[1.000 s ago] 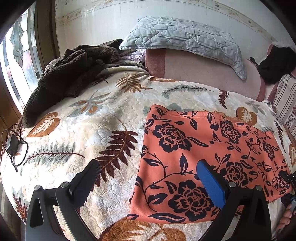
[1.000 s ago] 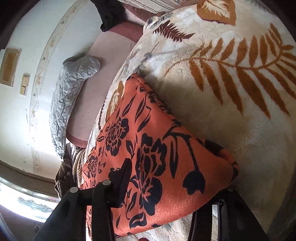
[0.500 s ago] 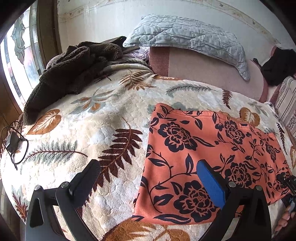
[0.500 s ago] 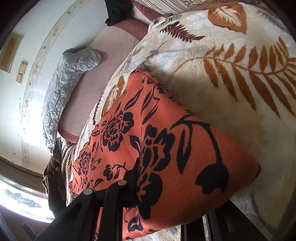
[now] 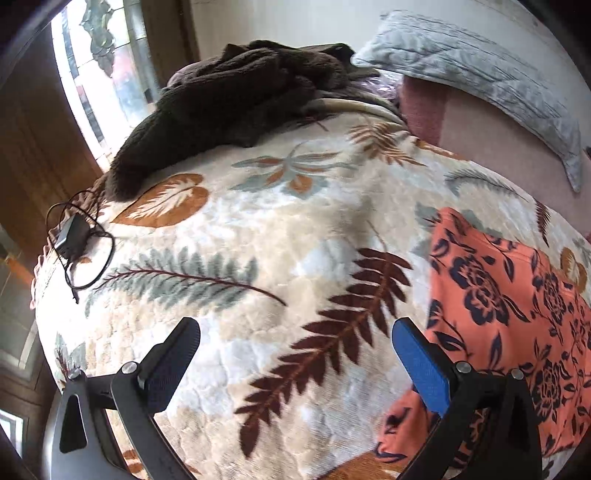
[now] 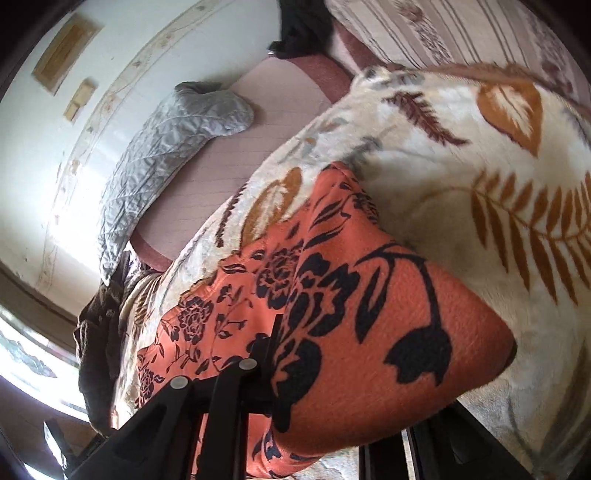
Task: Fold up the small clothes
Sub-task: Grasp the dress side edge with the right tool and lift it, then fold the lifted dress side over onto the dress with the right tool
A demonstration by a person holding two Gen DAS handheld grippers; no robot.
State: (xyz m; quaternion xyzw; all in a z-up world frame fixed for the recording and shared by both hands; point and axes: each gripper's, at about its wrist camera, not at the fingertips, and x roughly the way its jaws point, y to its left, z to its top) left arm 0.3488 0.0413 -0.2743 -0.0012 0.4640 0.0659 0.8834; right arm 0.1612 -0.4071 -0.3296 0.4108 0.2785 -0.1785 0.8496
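Note:
An orange garment with a dark flower print (image 5: 509,306) lies flat on the leaf-patterned blanket (image 5: 258,236), at the right of the left wrist view. My left gripper (image 5: 295,354) is open and empty, hovering over the blanket just left of the garment's near corner. In the right wrist view the garment (image 6: 369,332) fills the lower middle, and its lifted corner drapes across my right gripper (image 6: 343,406). The left finger (image 6: 266,369) presses against the cloth; the right finger is mostly hidden under it.
A dark brown fleece (image 5: 236,96) is heaped at the back left of the bed. A grey quilted pillow (image 5: 480,62) leans on the wall. A black charger with its cable (image 5: 74,236) lies at the bed's left edge. A striped cushion (image 6: 443,33) sits far right.
The left gripper has swung left and away from the garment, now over bare blanket. The right gripper has drawn the garment's corner further up and closer to its camera.

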